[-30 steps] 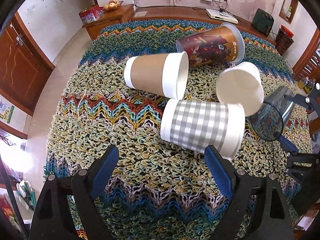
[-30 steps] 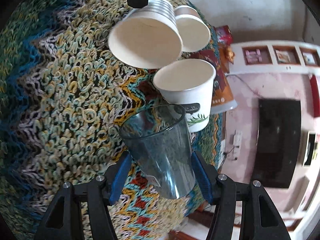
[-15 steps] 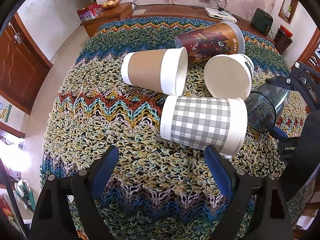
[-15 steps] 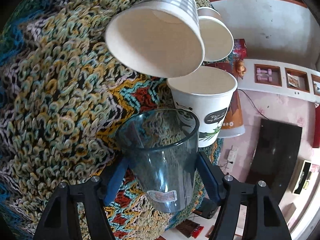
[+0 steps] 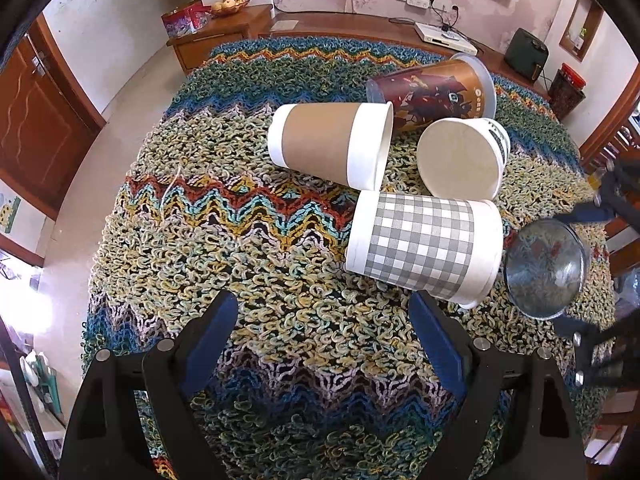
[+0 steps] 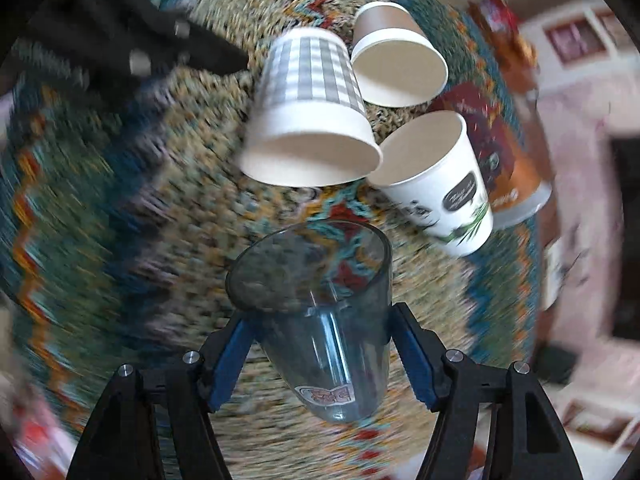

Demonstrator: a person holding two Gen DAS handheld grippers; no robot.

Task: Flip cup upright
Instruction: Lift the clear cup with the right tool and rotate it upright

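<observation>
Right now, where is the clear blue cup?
The clear blue cup sits clamped in the right gripper, at the blanket's right edge in the left wrist view, just right of the checkered cup.

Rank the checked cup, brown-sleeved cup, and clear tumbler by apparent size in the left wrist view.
1. checked cup
2. brown-sleeved cup, close behind, though it lies farther from the camera, so true order is unsure
3. clear tumbler, seen end-on, plainly smallest

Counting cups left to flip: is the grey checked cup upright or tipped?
Tipped: the grey checked cup lies on its side on the knitted cloth, mouth sideways.
</observation>
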